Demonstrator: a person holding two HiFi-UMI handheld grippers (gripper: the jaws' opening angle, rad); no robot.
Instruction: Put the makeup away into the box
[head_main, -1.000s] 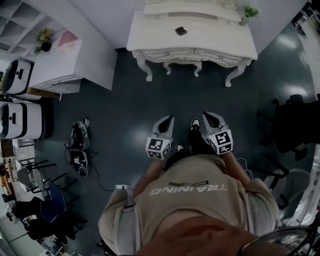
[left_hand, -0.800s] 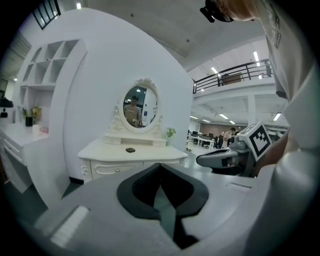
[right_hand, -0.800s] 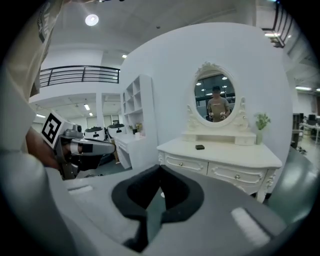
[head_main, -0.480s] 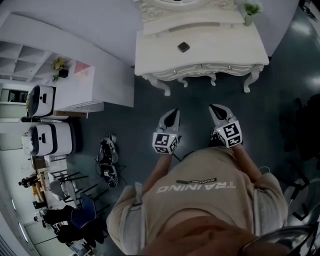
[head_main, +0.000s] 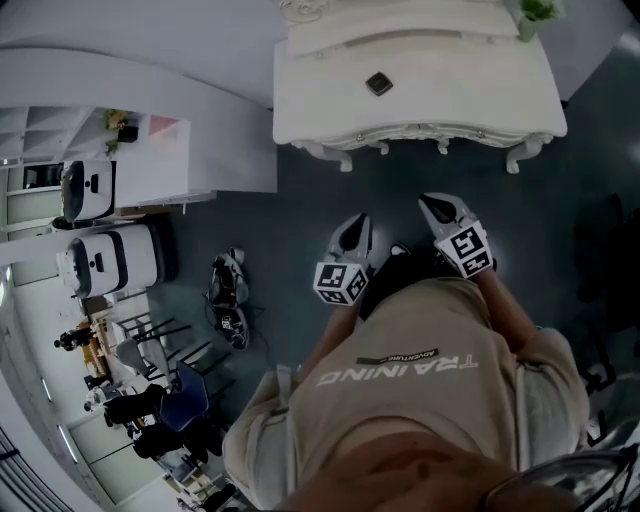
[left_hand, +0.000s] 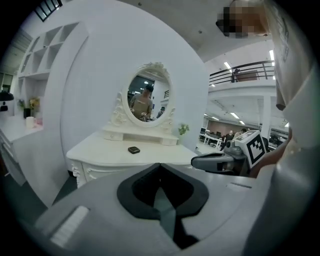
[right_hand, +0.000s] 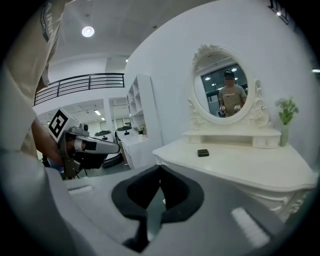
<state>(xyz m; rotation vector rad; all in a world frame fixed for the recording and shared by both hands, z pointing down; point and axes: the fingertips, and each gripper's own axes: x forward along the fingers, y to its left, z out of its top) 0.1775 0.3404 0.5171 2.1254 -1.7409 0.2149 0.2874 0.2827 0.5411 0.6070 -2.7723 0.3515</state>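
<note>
The makeup compact (head_main: 378, 83) is a small, dark, square case with rounded corners and a lighter sheen on its top face. It lies flat on the white worktop (head_main: 470, 85) and looks closed. It sits a little left of the worktop's middle, roughly midway between the front edge and the raised back shelf (head_main: 420, 22), with its sides turned at an angle to the front edge. It lies alone, well apart from every edge and corner.

Staged bedroom corner inside open office hall: white vanity desk (head_main: 450, 95), oval mirror (left_hand: 148, 98), partition wall (left_hand: 100, 85), mezzanine railing (left_hand: 242, 71).
</note>
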